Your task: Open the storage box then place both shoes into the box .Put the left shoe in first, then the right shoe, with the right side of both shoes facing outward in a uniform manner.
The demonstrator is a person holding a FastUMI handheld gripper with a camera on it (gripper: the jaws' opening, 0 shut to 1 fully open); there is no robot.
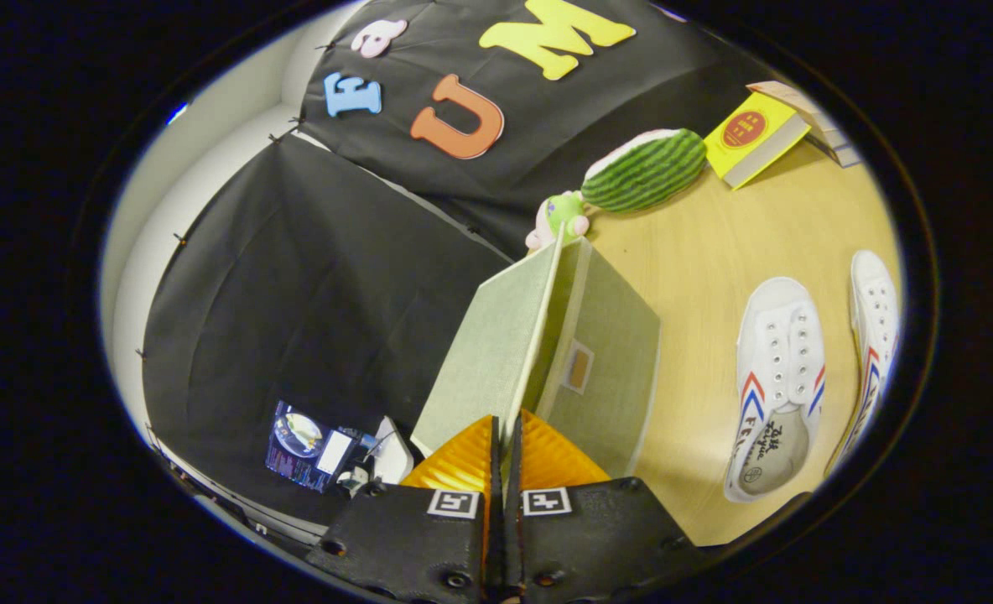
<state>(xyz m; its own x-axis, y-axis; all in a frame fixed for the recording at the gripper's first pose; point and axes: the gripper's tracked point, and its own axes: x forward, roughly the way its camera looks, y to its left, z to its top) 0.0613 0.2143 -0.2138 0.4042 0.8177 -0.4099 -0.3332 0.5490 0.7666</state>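
**Gripper clamped on the raised lid of the storage box**

The gripper [506, 436] has its two fingers pressed together on the edge of the lid [492, 344], a thin green fabric-covered panel that passes between them and extends forward from the tips. The lid stands lifted off the storage box [610, 369], hinged open along its far edge; the whole view is tilted, so the table runs up the side of the scene. The box is green fabric with a small label holder on the face just beside the fingers. It rests on a pale wooden table [698, 252]. Well apart from the box, two white canvas shoes with red and blue side stripes lie side by side, openings up: the nearer shoe [775, 382] and the farther shoe [874, 335]. Beyond the box, near the black cloth wall, lie a watermelon-patterned plush [643, 170], a small pink-and-green toy [559, 218] touching the box's far corner, and a yellow book [748, 136].
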